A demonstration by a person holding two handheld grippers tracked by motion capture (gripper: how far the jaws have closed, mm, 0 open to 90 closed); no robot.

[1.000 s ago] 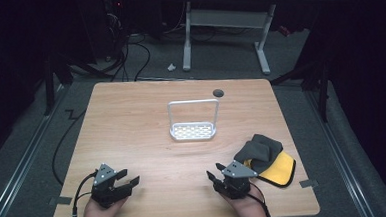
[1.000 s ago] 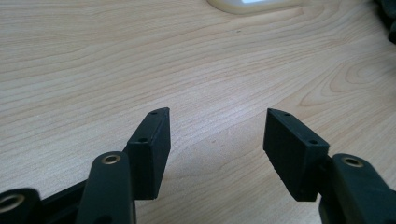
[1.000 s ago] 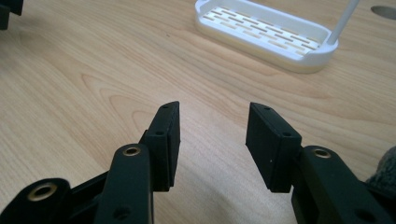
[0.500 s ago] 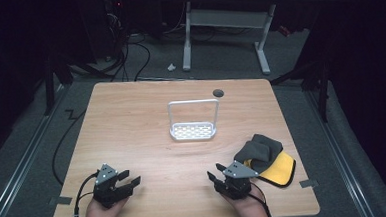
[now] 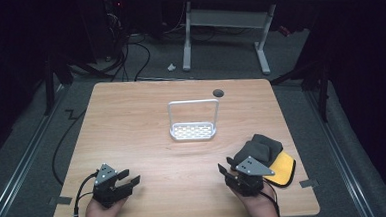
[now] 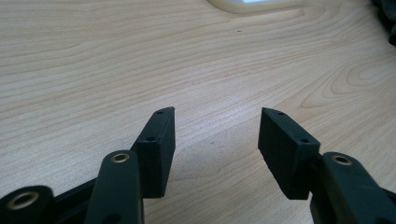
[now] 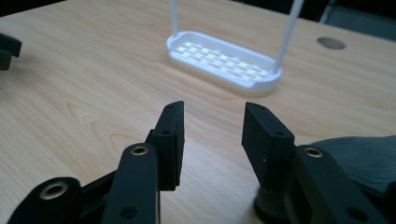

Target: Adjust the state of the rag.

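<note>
On the wooden table point(image 5: 131, 121), my left gripper point(image 5: 129, 177) lies near the front left corner, held in a hand. Its jaws stand open over bare wood point(image 6: 217, 126) and have just been closing slightly with nothing between them. My right gripper point(image 5: 225, 166) is at the front right, beside a dark grey cloth point(image 5: 257, 149) that lies on a yellow one point(image 5: 284, 168). It is open too point(image 7: 212, 121), and its jaws have also just narrowed around nothing. Mid-table stands a white rack point(image 5: 193, 132) with a perforated base and a tall hoop point(image 7: 224, 63).
A round cable hole point(image 5: 218, 93) sits near the table's far edge. The dark cloth point(image 7: 359, 156) lies right next to the right jaw. The rack's base point(image 6: 252, 3) is far ahead of the left gripper. Desk legs and cables stand on the floor beyond the table.
My right gripper has lifted a little and shifted toward the dark cloth. The left gripper has kept its place. Both pairs of jaws look slightly narrower.
</note>
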